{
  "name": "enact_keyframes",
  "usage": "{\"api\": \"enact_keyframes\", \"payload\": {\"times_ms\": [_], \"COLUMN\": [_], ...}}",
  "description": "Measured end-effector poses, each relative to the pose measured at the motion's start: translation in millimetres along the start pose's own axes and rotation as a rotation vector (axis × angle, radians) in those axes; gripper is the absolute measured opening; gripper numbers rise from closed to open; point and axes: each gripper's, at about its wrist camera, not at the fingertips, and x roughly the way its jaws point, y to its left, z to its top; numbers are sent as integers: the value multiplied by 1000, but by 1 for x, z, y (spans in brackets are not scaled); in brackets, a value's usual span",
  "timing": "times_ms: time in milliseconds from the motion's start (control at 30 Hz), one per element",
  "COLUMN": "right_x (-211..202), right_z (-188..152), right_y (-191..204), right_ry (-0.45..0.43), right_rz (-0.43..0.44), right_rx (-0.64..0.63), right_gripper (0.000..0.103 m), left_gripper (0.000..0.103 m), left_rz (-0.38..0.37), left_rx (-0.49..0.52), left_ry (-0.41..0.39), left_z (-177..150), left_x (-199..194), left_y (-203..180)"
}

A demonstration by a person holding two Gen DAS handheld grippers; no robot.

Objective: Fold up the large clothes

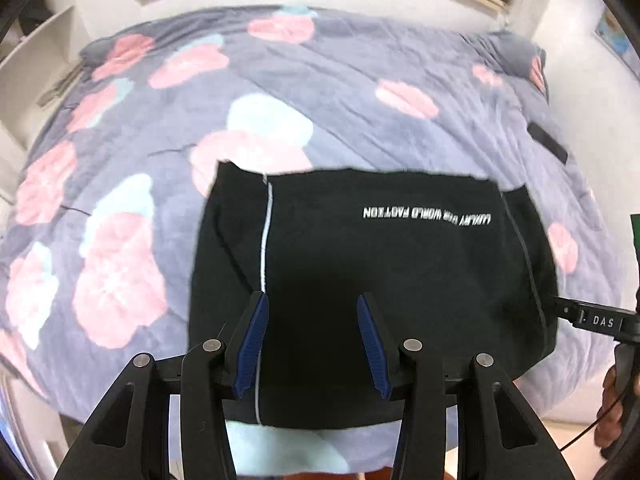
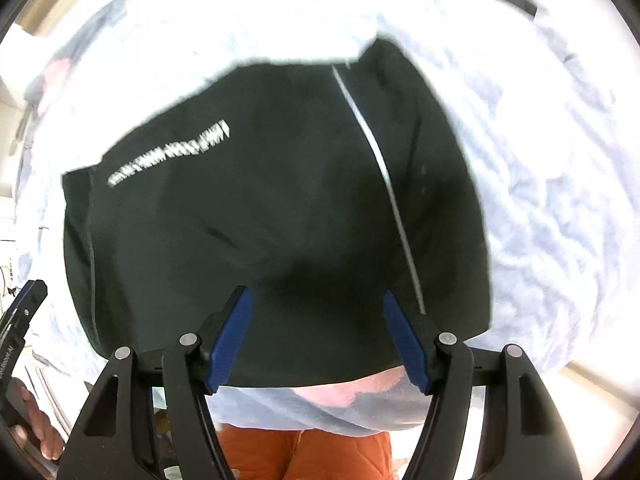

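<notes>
A black garment lies folded into a flat rectangle on the bed, with white lettering and a thin white stripe down one side. My left gripper hovers above its near half, open, with nothing between the blue pads. In the right wrist view the same garment fills the middle. My right gripper hangs over its near edge, pointing down, open and empty. Neither gripper touches the cloth. A black part of the right tool shows beside the garment's right edge.
The bed cover is grey with pink and pale blue flowers. A flat black object lies on it at the far right. White shelves stand at the left. Orange trousers of the person are at the bed's near edge.
</notes>
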Motion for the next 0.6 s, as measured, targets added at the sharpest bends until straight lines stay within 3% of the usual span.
{"api": "enact_keyframes", "payload": {"times_ms": [100,167,200,367,600], "right_x": [-35,-59,-74,-130,-183], "right_z": [-7,-9,-9,13,5], "right_y": [3,12,14,19,48], "right_ry": [-65,-107,-142,-250,-375], "right_rz": [-1,-6,-23,-48,-42], "right_rx": [-22,-46,-58,-59,-107], "right_gripper": [71,74,75,78,84], "left_gripper": [50,50,51,60,65], "left_rz": [-11,-121,-141,-44,-4], "left_rx": [-7,-43,-52,13,39], "left_ry": [35,26,5,-133,-227], "left_z": [13,21,25,38,45], "left_x": [-20,-45,-55,-107,-150], "left_y": [-18,-17,-19,-36,-42]}}
